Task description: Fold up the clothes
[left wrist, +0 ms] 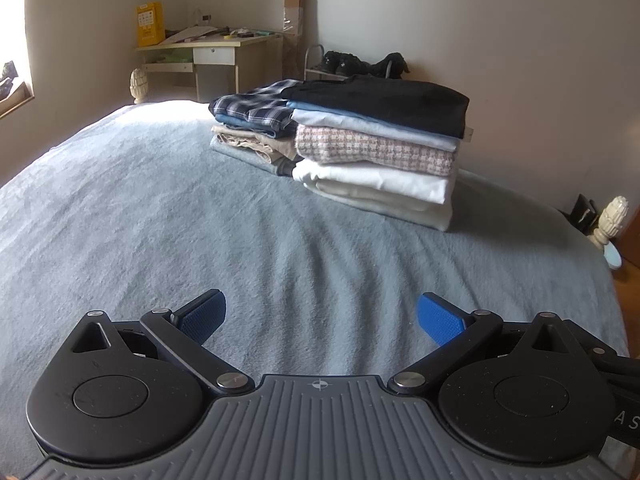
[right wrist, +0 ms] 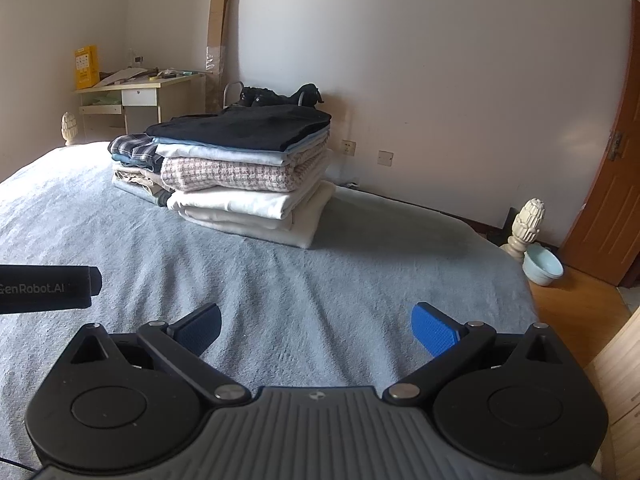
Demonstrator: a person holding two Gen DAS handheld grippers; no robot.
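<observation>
1. The left gripper point(left wrist: 321, 318) hangs low over the grey-blue bed cover point(left wrist: 160, 220), its two blue-padded fingers point(left wrist: 439, 322) spread wide with only cover between them.
2. The right gripper point(right wrist: 316, 328) sits at about the same height over the bed cover point(right wrist: 280, 280), fingers point(right wrist: 434, 330) likewise spread apart and holding nothing.
3. In the right wrist view a black bar printed "GenRobot.AI" point(right wrist: 48, 289) enters from the left edge, beside the right gripper.
4. The folded clothes lie at the far side of the bed in two stacks that touch each other.
5. The taller stack point(left wrist: 380, 148) has a black garment point(left wrist: 384, 102) on top, then a pale blue piece, a pink-and-white checked piece point(left wrist: 376, 152), and white and cream pieces at the bottom.
6. Its long axis runs left to right across the bed as the left wrist camera sees it, with the folded edges facing the grippers.
7. The lower stack point(left wrist: 252, 128), just left of it, is topped by a dark plaid shirt point(left wrist: 252, 106) over denim and beige items.
8. Both stacks are well apart from the grippers, with bare cover between.
9. Beyond the bed stand a cream desk point(left wrist: 208, 52) with a yellow box point(left wrist: 150, 24) on it, and a rack with black shoes point(left wrist: 348, 62) against the wall.
10. At the far right are a carved cream bedpost finial point(right wrist: 526, 224), a pale blue bowl point(right wrist: 542, 266) on the wooden floor, and a brown door point(right wrist: 608, 160).
</observation>
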